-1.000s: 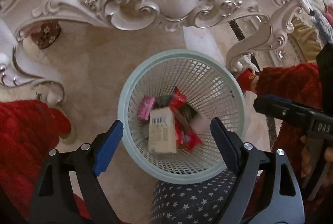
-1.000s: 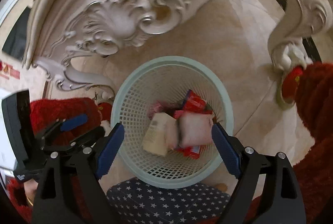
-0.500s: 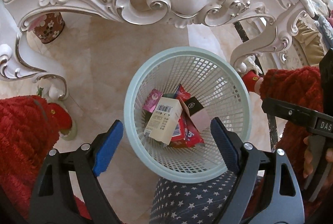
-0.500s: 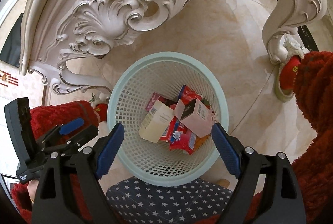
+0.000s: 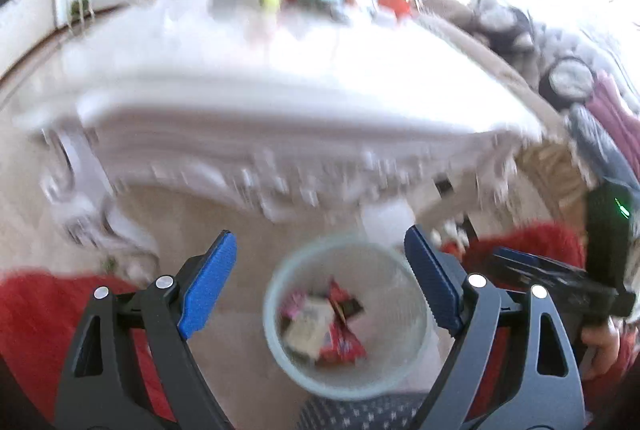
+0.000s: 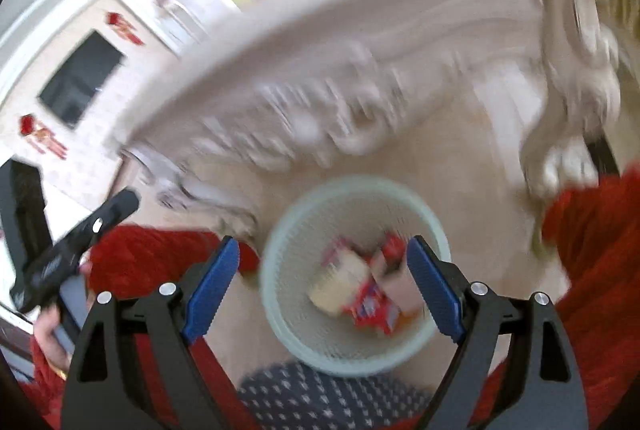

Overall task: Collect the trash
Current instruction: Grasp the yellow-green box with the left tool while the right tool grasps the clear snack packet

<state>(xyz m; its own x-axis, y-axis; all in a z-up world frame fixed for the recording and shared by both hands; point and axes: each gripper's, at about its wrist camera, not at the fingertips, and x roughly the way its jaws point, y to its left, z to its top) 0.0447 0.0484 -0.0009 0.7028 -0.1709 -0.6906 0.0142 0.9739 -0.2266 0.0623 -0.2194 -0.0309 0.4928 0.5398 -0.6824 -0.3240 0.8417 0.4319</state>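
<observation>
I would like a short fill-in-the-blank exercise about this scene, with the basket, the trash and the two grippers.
1. The trash lies inside the light green ____.
2. The fingers of both grippers have pads of ____ colour.
3. The left gripper and the right gripper are both ____ and hold nothing.
4. Behind the basket stands a carved white ____.

Missing words: basket; blue; open; table
</observation>
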